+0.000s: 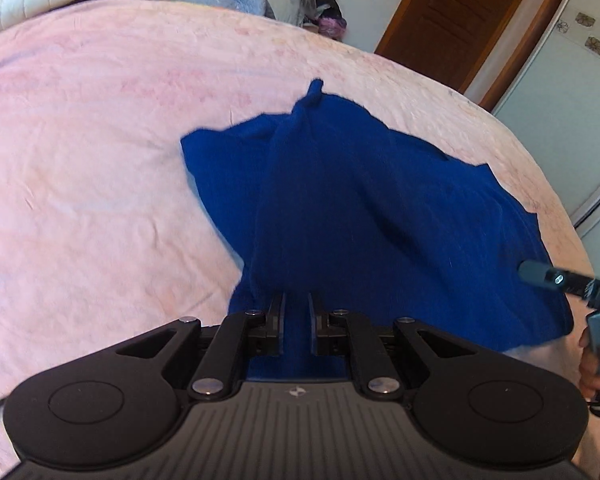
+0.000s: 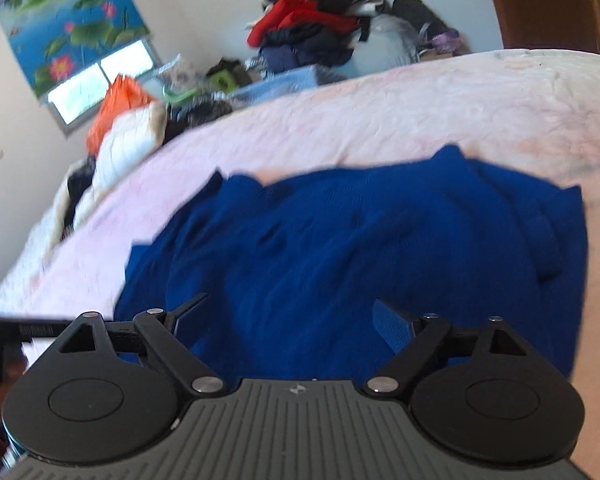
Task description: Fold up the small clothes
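A dark blue knit garment (image 1: pixel 360 200) lies rumpled on a pink bed cover (image 1: pixel 100 160). My left gripper (image 1: pixel 296 308) is shut on a fold of the garment and holds it up in a ridge that runs away from me. My right gripper (image 2: pixel 288 312) is open, its jaws wide apart just above the garment (image 2: pixel 360 248), with nothing between them. Part of the right gripper (image 1: pixel 556 280) shows at the right edge of the left wrist view, at the garment's edge.
Piles of clothes (image 2: pixel 312 36) and bags (image 2: pixel 116 108) sit along the far side of the bed. A wooden door (image 1: pixel 456 12) and a white cabinet (image 1: pixel 572 80) stand beyond the bed. A flower picture (image 2: pixel 68 24) hangs over a window.
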Demonstrator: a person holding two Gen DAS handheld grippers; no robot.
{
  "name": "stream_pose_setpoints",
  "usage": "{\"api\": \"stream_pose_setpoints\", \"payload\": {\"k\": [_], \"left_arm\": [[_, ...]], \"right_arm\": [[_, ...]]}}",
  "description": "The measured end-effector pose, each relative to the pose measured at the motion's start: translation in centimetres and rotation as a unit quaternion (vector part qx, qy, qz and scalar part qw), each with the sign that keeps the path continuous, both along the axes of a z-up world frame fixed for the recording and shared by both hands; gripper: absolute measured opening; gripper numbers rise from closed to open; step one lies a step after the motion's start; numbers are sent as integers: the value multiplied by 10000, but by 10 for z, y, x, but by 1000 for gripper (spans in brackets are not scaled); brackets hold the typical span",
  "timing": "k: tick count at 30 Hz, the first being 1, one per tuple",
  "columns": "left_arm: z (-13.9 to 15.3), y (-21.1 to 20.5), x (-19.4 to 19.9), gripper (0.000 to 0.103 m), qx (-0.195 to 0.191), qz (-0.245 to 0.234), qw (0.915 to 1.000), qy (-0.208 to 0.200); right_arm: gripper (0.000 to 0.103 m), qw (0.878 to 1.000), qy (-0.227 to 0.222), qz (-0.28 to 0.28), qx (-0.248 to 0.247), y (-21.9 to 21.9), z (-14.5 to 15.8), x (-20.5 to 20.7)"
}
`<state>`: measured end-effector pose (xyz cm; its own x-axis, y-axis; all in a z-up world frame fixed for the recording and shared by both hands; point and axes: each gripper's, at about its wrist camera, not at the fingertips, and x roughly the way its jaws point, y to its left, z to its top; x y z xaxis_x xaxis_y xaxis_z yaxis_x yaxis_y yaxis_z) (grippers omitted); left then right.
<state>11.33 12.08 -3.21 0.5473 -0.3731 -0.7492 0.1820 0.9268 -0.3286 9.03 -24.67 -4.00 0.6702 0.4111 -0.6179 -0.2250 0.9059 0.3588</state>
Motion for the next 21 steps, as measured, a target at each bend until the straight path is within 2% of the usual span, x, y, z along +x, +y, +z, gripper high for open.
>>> {"api": "stream_pose_setpoints", "payload": {"k": [2,5,7,9,14,16,21], "left_arm": [[-1,4,-5,10,-92,69,9999,-40],[-1,11,-12,11,-272,13,9996,-17],[-6,14,-15,11,-464,-30,9989,116],[-10,14,-18,11,-542,-81,9984,159],[-9,11,-23,10,-438,-41,9990,72],[-7,12,-26,3,-355,-14,9994,20],[7,25,-42,0,-184,223,9993,-241]], "right_arm": [[89,9994,-153,-279,-161,-4,0,-14],[90,9976,-288,-631,27,-24,5,-25],[91,9976,-256,-610,212,-28,6,-29],[92,9987,-246,-443,110,-19,5,-30],[94,9995,-102,-296,-79,3,-8,-30],[94,9993,-136,-284,-182,6,-11,-33],[94,9979,-126,-332,-533,3,-10,-39]]}}
